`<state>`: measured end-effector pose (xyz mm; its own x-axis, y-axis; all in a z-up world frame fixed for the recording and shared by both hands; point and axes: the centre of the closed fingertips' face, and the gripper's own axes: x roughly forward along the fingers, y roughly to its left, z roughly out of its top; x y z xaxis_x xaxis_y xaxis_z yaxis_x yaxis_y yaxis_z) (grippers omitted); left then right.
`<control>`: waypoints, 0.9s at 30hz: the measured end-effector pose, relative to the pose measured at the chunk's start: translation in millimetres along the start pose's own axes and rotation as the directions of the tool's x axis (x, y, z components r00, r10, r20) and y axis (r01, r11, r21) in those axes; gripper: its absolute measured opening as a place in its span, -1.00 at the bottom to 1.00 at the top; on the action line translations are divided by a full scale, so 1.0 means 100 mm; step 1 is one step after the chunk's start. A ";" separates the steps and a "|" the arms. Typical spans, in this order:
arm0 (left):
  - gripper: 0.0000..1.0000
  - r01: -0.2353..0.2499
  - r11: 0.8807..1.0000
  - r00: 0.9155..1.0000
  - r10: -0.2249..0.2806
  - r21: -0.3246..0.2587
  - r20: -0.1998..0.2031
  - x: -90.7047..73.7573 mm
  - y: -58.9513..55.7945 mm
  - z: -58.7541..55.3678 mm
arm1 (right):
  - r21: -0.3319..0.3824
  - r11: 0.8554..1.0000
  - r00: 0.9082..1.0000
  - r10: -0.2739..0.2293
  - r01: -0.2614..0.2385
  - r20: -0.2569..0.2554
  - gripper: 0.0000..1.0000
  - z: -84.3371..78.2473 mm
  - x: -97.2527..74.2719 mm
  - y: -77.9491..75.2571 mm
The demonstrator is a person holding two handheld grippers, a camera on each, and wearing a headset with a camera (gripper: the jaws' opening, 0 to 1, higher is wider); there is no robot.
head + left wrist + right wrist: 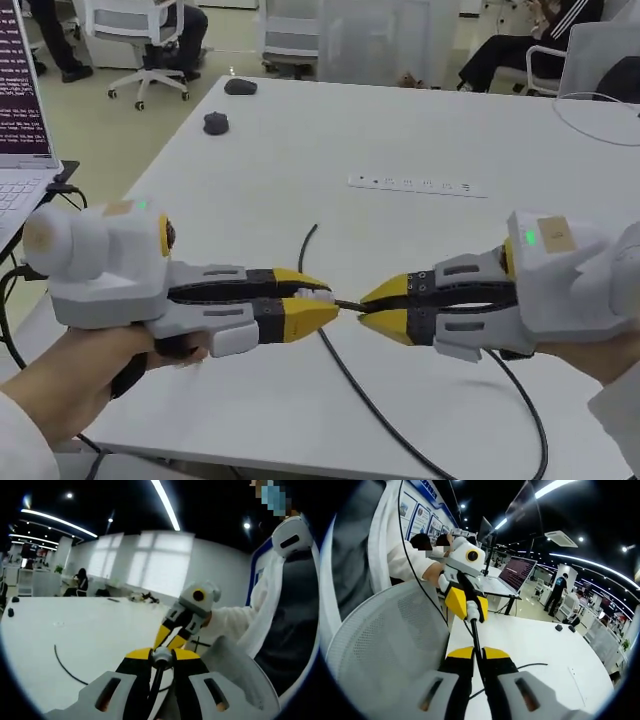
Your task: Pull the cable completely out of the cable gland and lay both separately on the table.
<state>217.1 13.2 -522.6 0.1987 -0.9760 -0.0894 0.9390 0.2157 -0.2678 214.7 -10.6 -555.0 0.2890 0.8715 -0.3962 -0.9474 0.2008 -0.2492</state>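
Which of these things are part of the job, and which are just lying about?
Part of the job:
cable gland, clamped in the left gripper
black cable, clamped in the right gripper

Just lying about:
power strip
near mouse
far mouse
laptop

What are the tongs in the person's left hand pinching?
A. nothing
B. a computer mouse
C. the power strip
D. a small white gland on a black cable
D: the left tongs are shut on the white gland, and the cable runs from it into the right tongs.
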 end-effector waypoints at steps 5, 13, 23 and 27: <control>-0.67 -0.002 1.000 1.000 0.002 -0.001 -0.002 0.00 0.01 -0.01 | 0.030 0.999 1.000 -0.018 0.018 -0.018 -0.92 -0.13 -0.10 -0.02; -0.67 -0.001 1.000 1.000 0.001 -0.002 -0.010 0.00 0.01 -0.02 | 0.068 0.996 0.998 -0.046 0.049 -0.044 -0.92 -0.30 -0.23 -0.04; -0.67 -0.001 1.000 1.000 0.001 -0.004 -0.007 -0.01 0.01 -0.02 | 0.086 0.994 0.997 -0.058 0.063 -0.060 -0.91 -0.36 -0.26 -0.03; -0.67 0.002 1.000 1.000 -0.002 0.000 -0.009 0.00 0.00 -0.02 | 0.093 0.994 0.996 -0.051 0.058 -0.071 -0.90 -0.38 -0.24 -0.02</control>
<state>216.3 13.6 -524.6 0.1944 -0.9761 -0.0973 0.9393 0.2138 -0.2683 214.5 -49.1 -578.4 0.3460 0.8263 -0.4444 -0.9379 0.2914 -0.1884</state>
